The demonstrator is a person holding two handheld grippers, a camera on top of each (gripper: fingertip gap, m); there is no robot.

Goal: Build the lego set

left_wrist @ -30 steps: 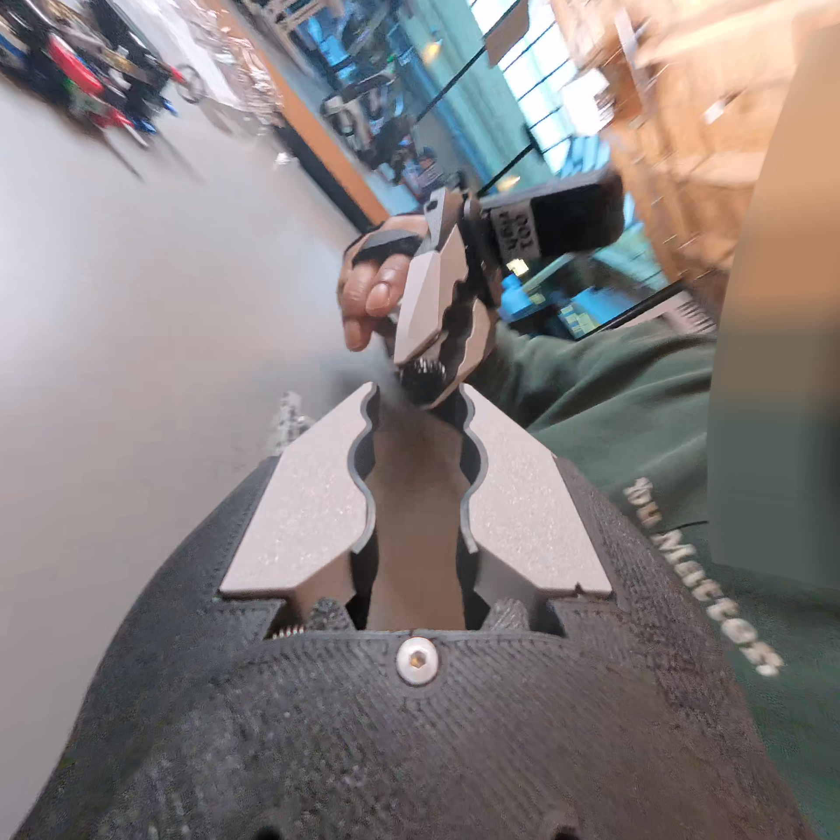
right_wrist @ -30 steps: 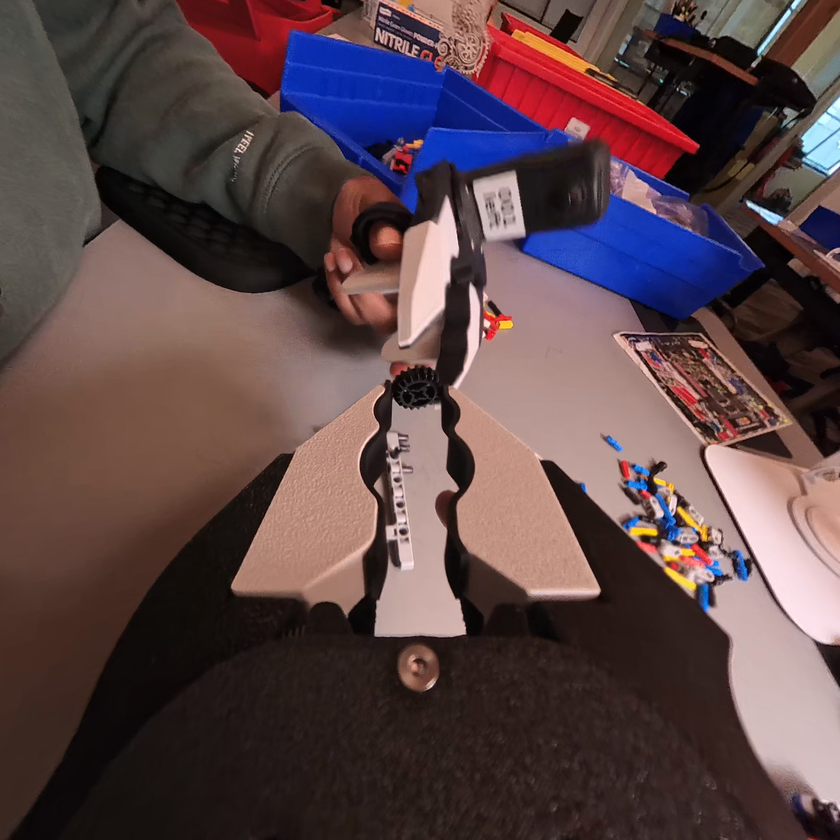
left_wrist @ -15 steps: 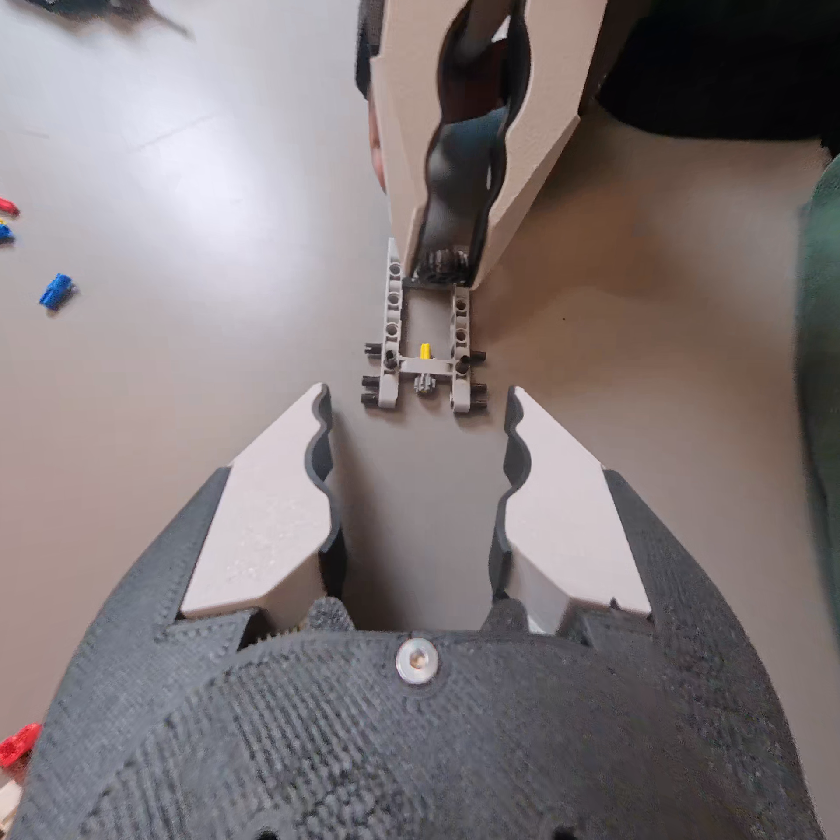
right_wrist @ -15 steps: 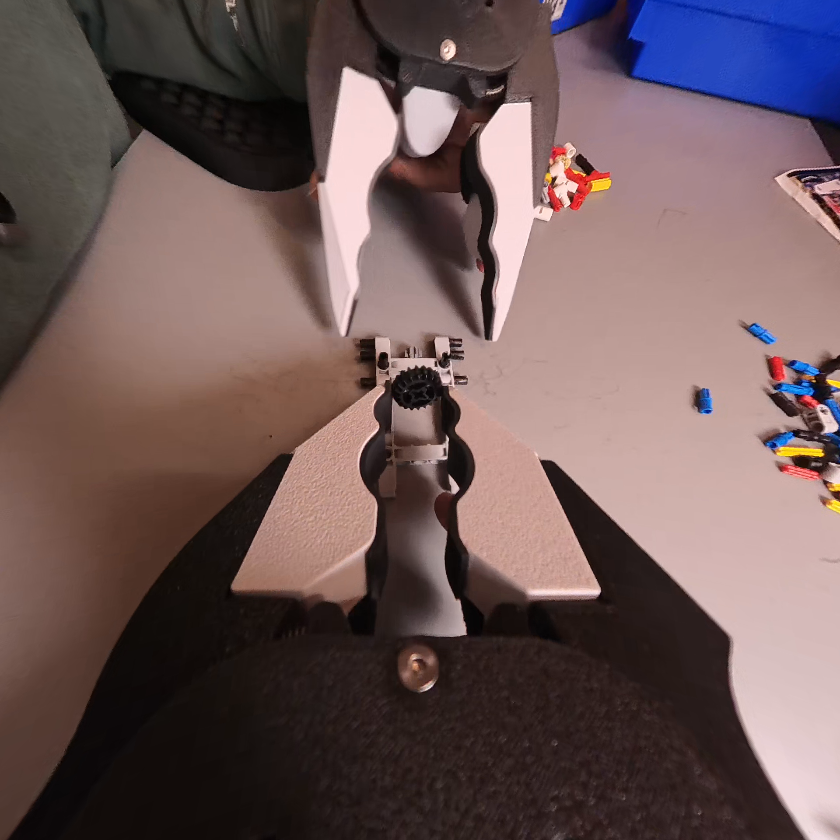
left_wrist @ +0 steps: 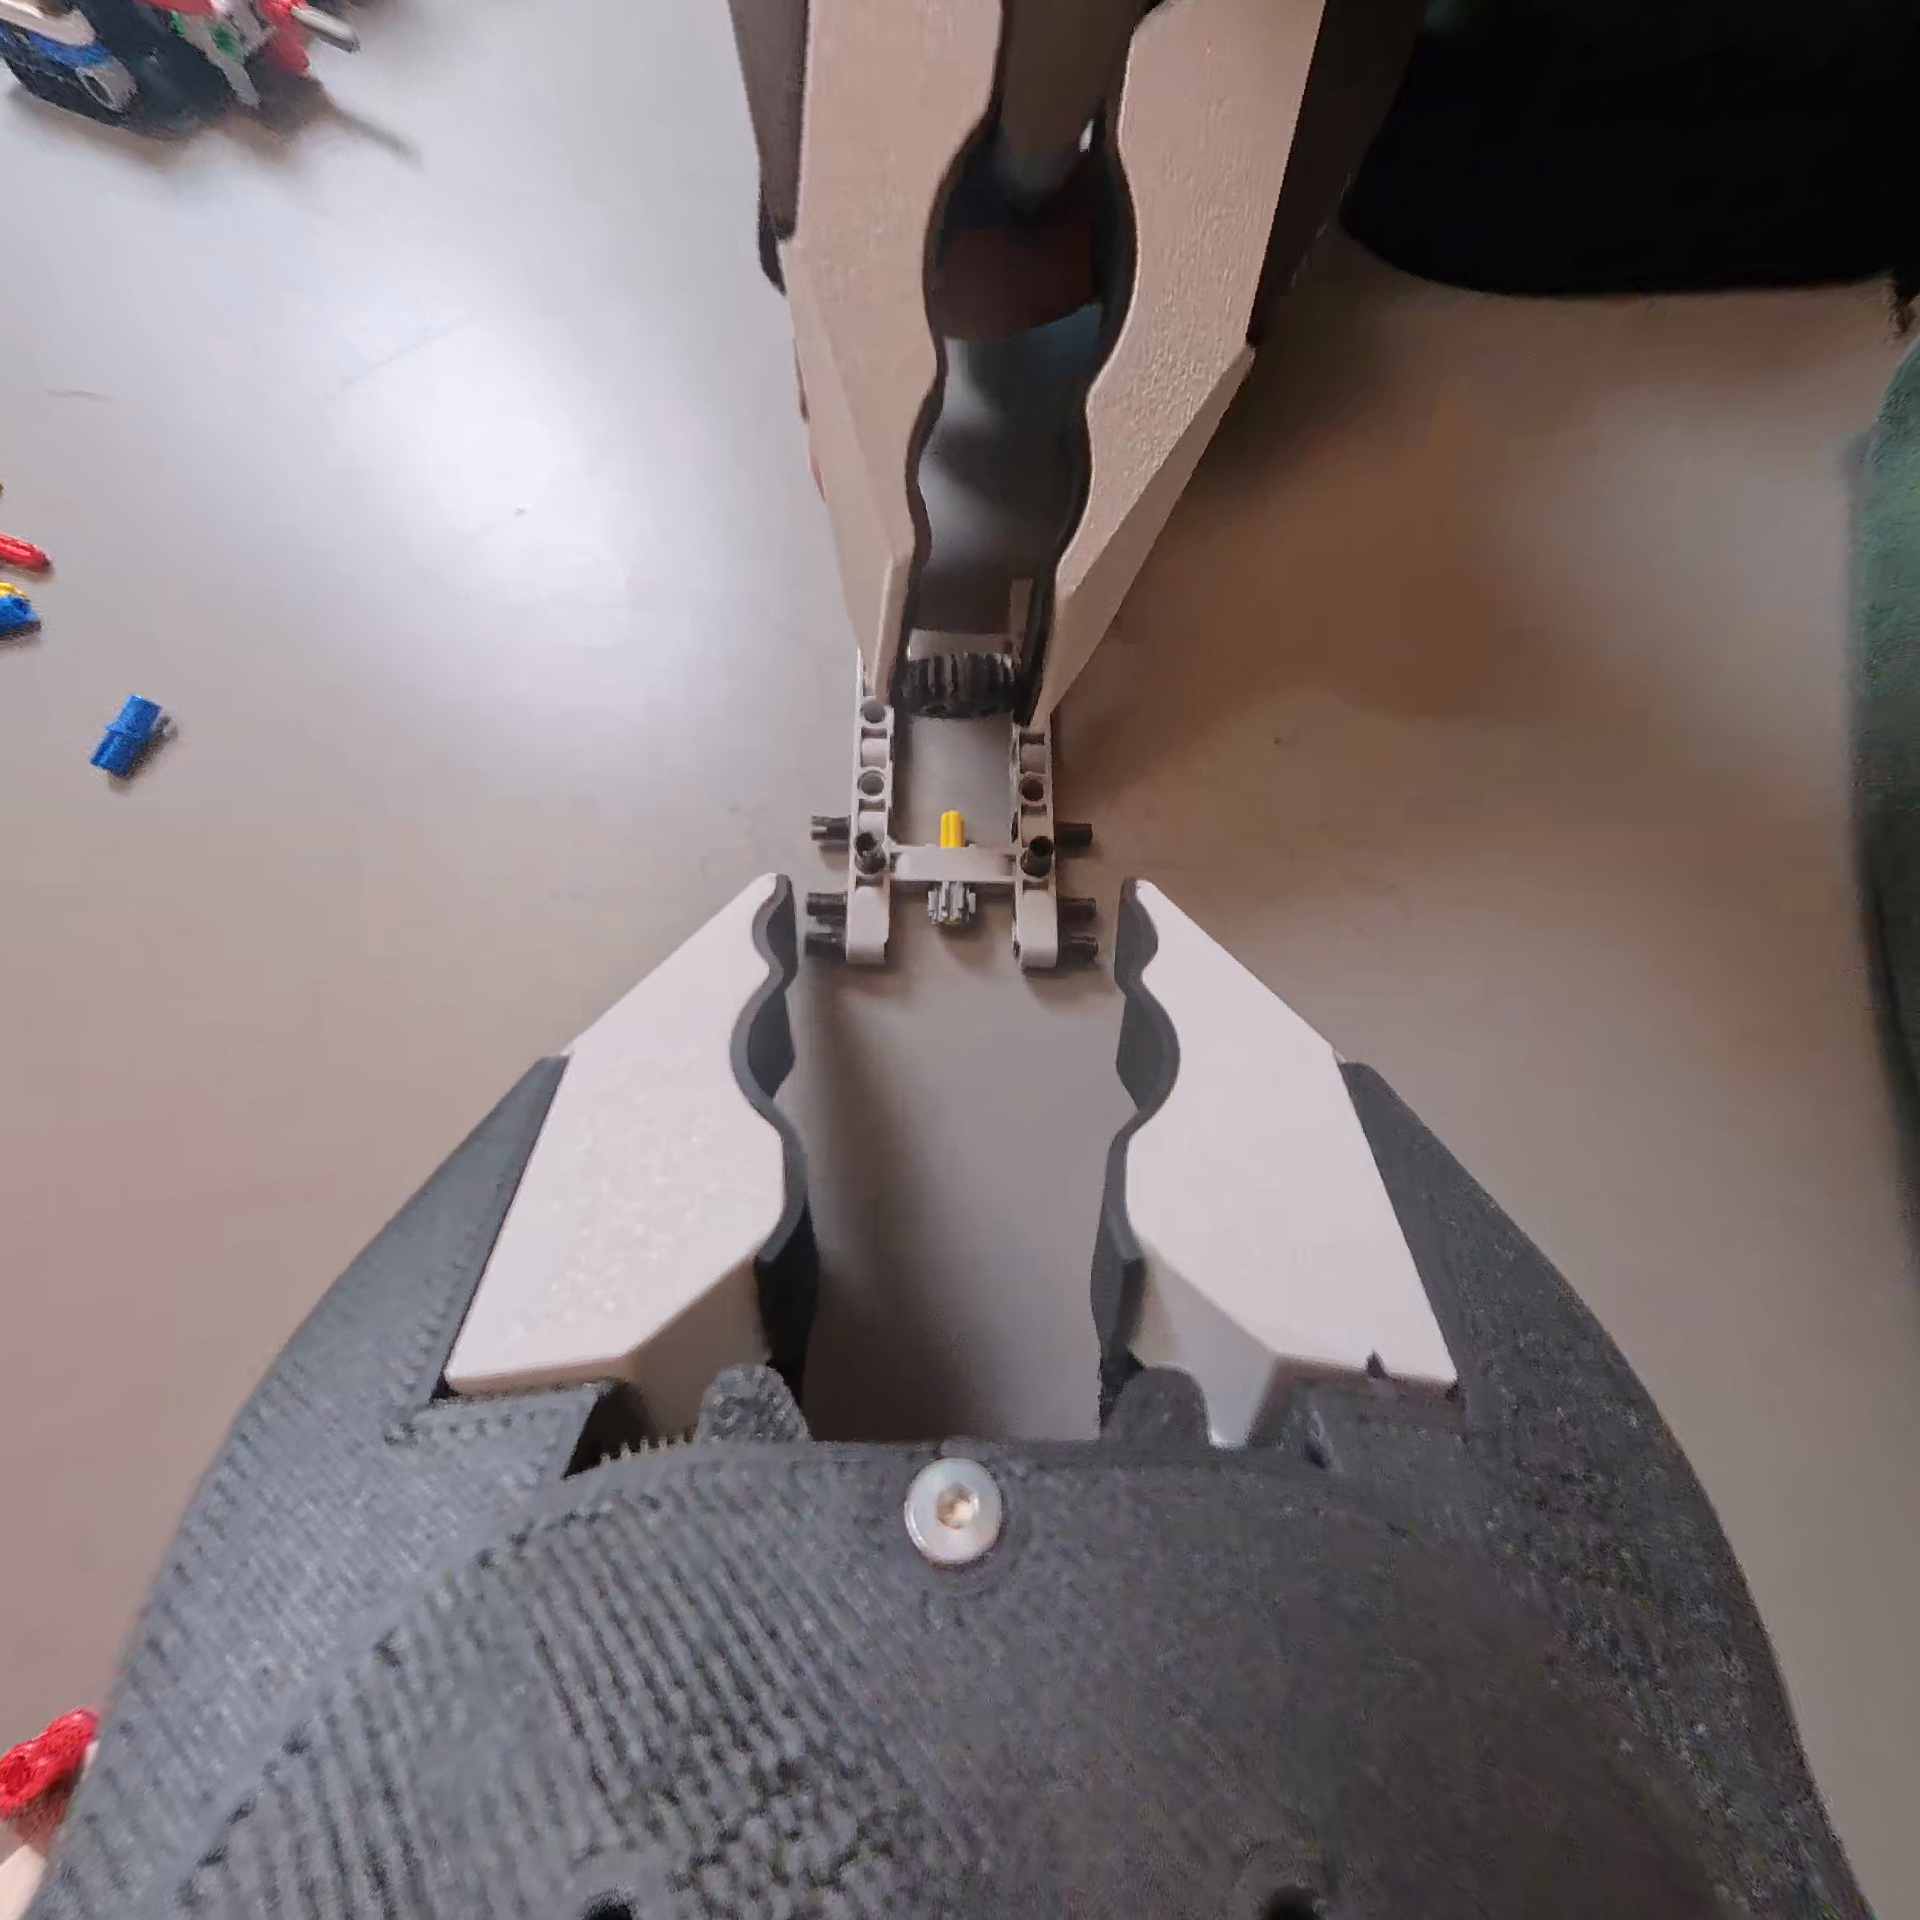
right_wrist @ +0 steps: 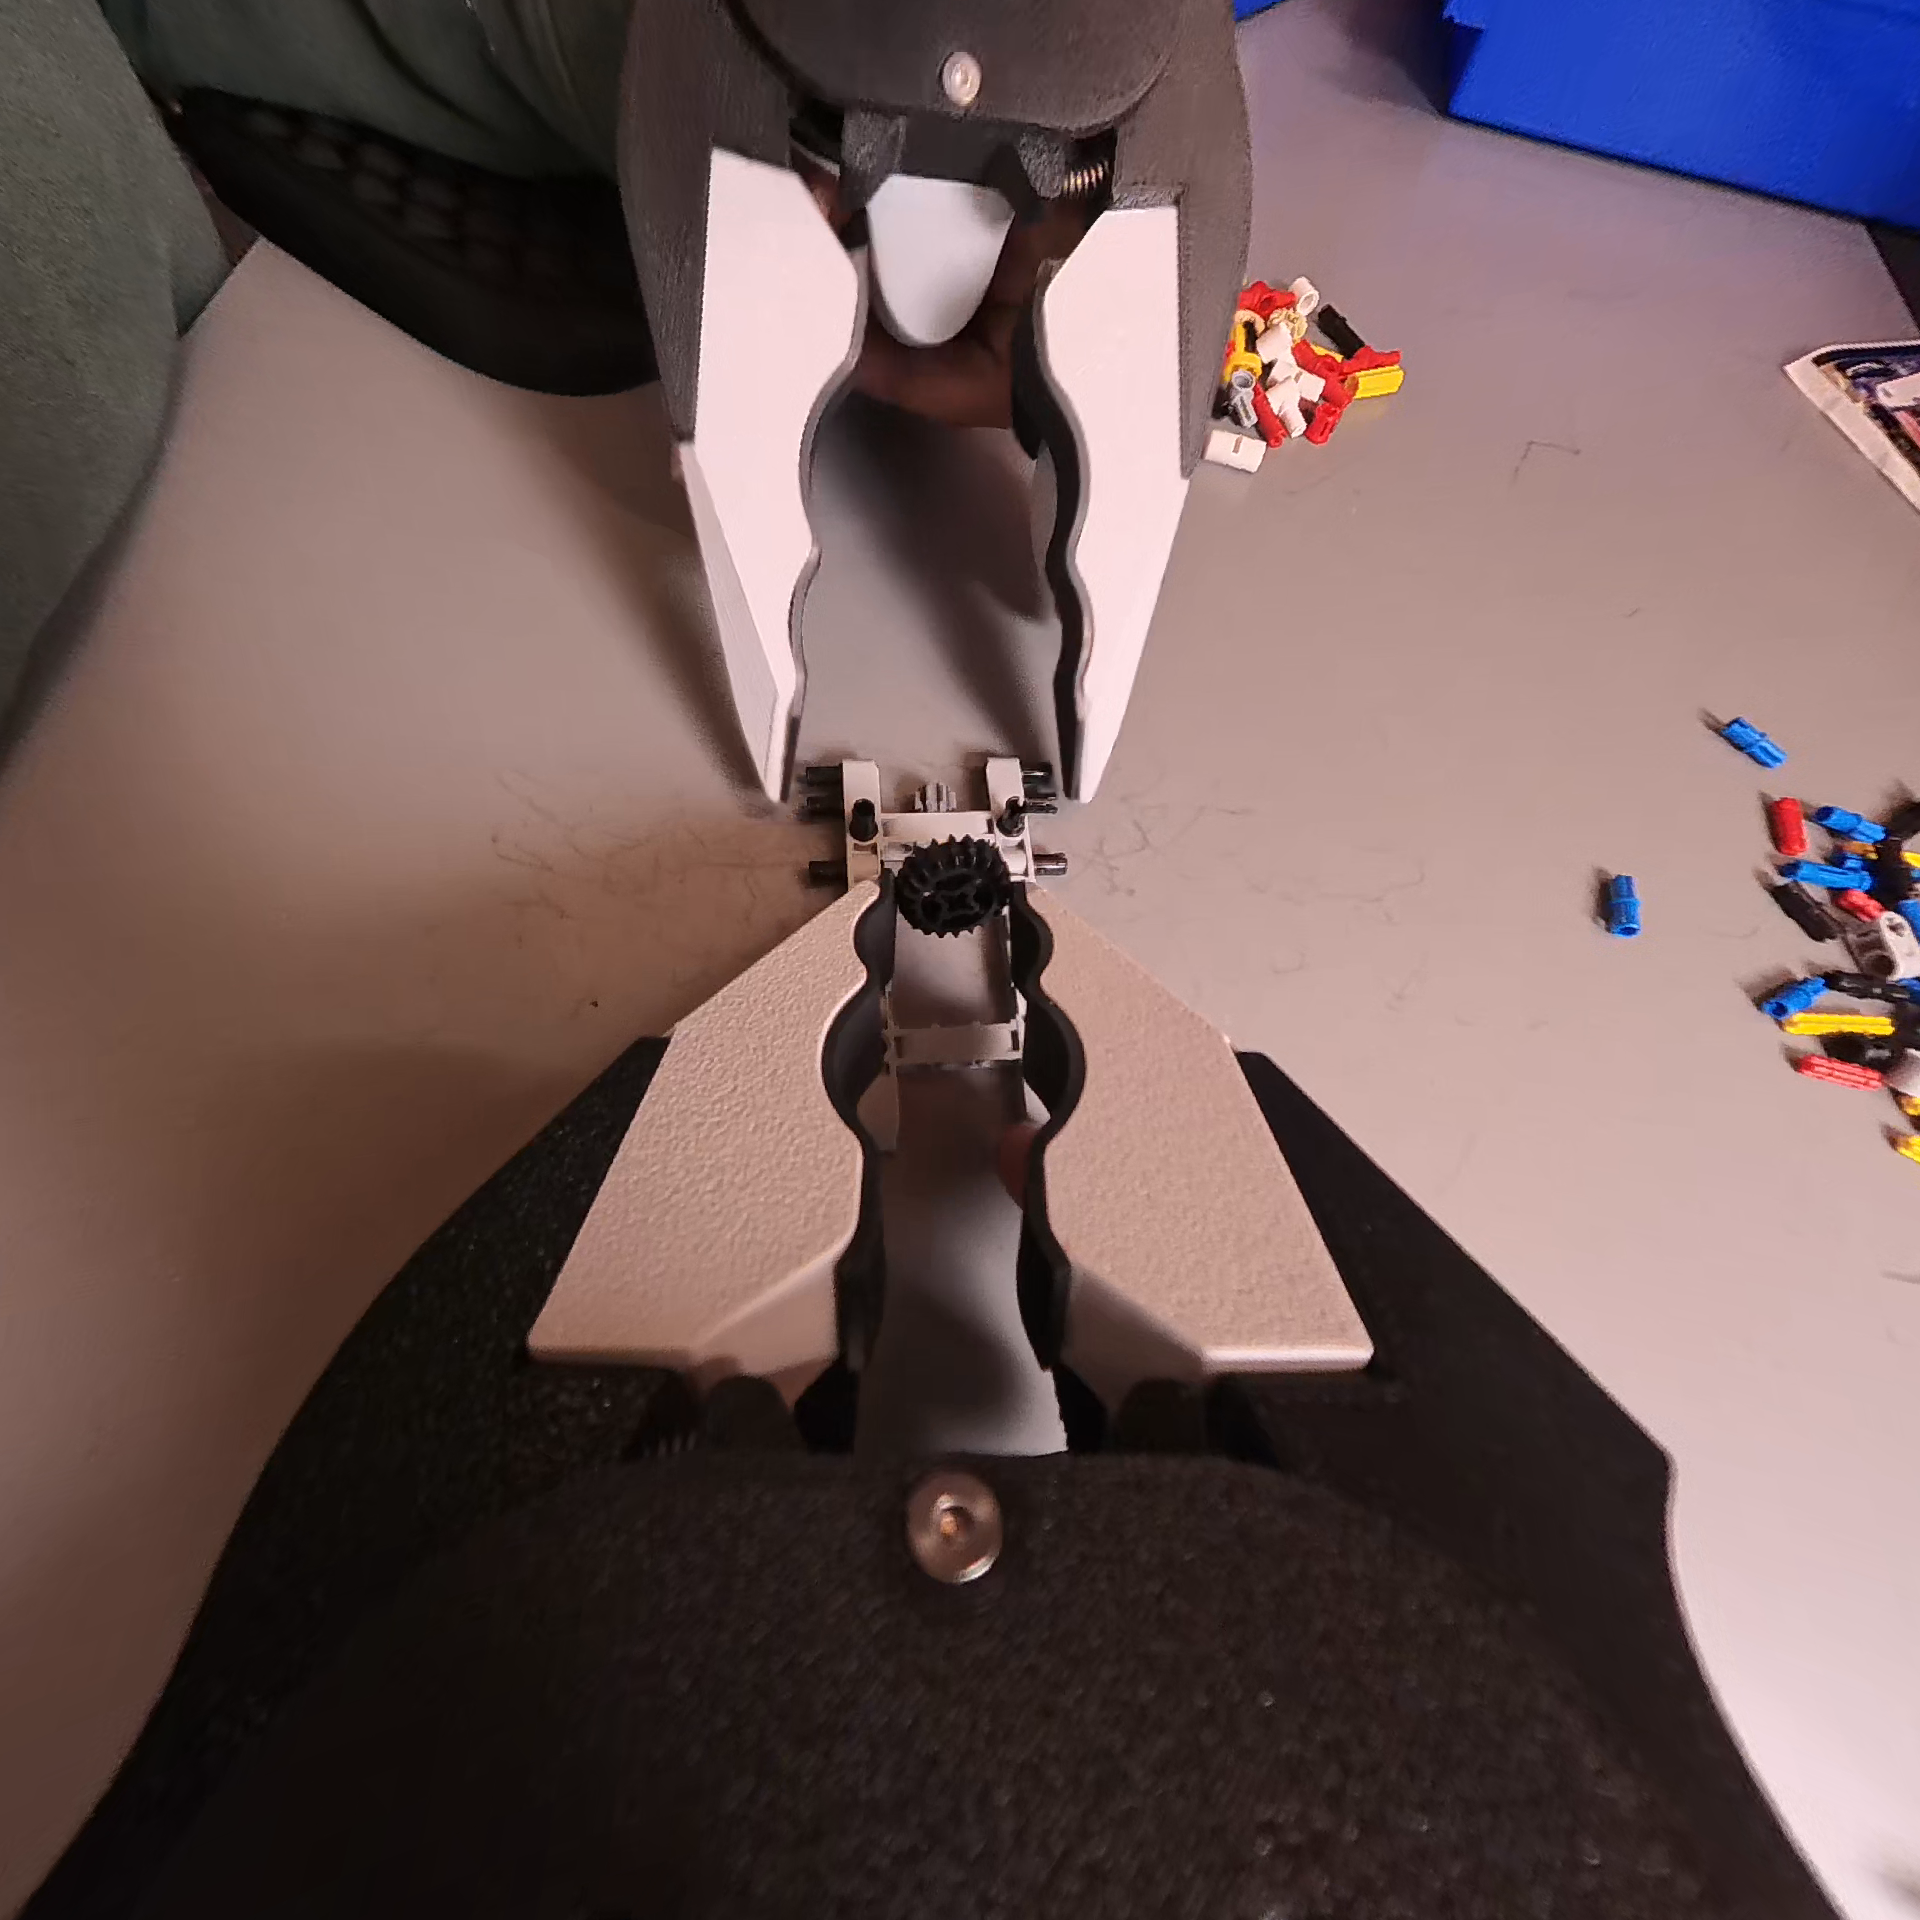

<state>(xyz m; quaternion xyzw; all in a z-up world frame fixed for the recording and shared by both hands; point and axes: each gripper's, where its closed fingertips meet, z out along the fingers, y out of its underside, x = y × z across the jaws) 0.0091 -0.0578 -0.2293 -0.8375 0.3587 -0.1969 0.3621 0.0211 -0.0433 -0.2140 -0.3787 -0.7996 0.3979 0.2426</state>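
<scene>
A grey Lego frame (left_wrist: 871, 831) with black side pins and a small yellow axle lies flat on the grey table (left_wrist: 364, 935). My left gripper (left_wrist: 951, 914) is open, with its fingertips on either side of the frame's near end, not closed on it. My right gripper (right_wrist: 948, 899) is shut on a black gear (right_wrist: 948, 894) and holds it upright over the frame (right_wrist: 935, 828), between its two long beams. In the left wrist view the right gripper (left_wrist: 961, 681) comes in from above with the gear (left_wrist: 956, 686). In the right wrist view the left gripper (right_wrist: 930, 779) faces mine.
Loose blue, red, yellow and black pieces (right_wrist: 1849, 935) lie to the right. A small red, white and yellow pile (right_wrist: 1299, 364) lies farther back, with a blue bin (right_wrist: 1683, 94) and a booklet (right_wrist: 1870, 405) beyond. A blue pin (left_wrist: 130, 732) and a built model (left_wrist: 156, 52) lie to the left. My two grippers' fingertips are within a few centimetres of each other. The blue pin (left_wrist: 130, 732) lies around 12 cm away from my left fingertips. The right camera catches it too, in the right wrist view (right_wrist: 1616, 892).
Both grippers came down from mid-air to the table. The left opened wider and moved up to the frame's end. The right lowered the gear between the frame's beams.
</scene>
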